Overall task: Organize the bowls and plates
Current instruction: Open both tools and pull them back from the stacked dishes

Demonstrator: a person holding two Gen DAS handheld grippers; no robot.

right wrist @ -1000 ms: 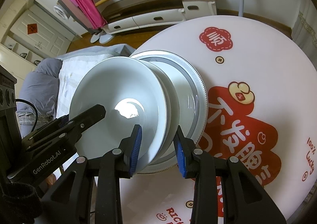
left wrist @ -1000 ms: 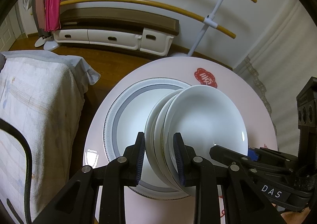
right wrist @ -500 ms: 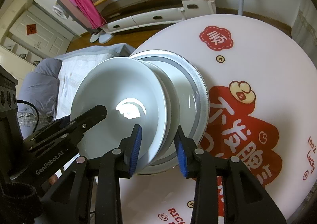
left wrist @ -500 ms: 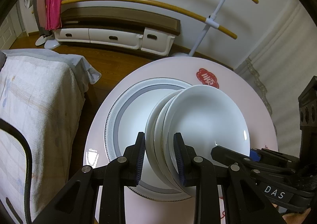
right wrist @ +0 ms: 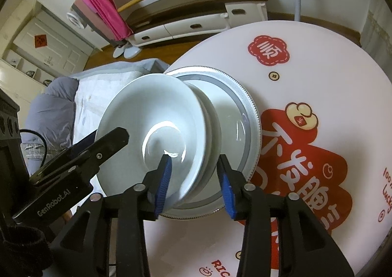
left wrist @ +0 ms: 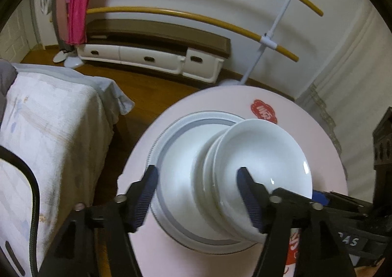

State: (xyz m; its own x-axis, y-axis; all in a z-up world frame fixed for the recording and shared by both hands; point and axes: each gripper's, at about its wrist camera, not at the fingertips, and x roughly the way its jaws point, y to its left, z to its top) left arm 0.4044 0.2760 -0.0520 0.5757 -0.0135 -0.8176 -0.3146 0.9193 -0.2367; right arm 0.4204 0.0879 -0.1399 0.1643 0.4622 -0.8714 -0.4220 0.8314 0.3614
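Note:
A stack of white shallow bowls [left wrist: 259, 154] [right wrist: 152, 110] rests on a large grey-rimmed plate [left wrist: 176, 135] [right wrist: 245, 105] on the round pink table [left wrist: 220, 100] [right wrist: 318, 68]. My left gripper [left wrist: 197, 193] straddles the stack's near rims. Its jaws are opening wide, and neither pad touches the bowls. My right gripper [right wrist: 194, 184] straddles the rims on the opposite side. Its jaws are opening too, one pad over the top bowl's hollow and the other just outside the stack. Each gripper shows at the edge of the other's view.
A bed with a white cover [left wrist: 49, 130] stands close to the table's left edge. Behind are a low white cabinet [left wrist: 147, 56], a drying rack with a pink cloth [left wrist: 76, 2] and its white pole [left wrist: 269, 39]. Red prints cover the table's right part [right wrist: 306, 154].
Both grippers were clamped on the bowl rims and have let go. The left jaws spread wide and the right jaws a little. The stack stays on the big plate.

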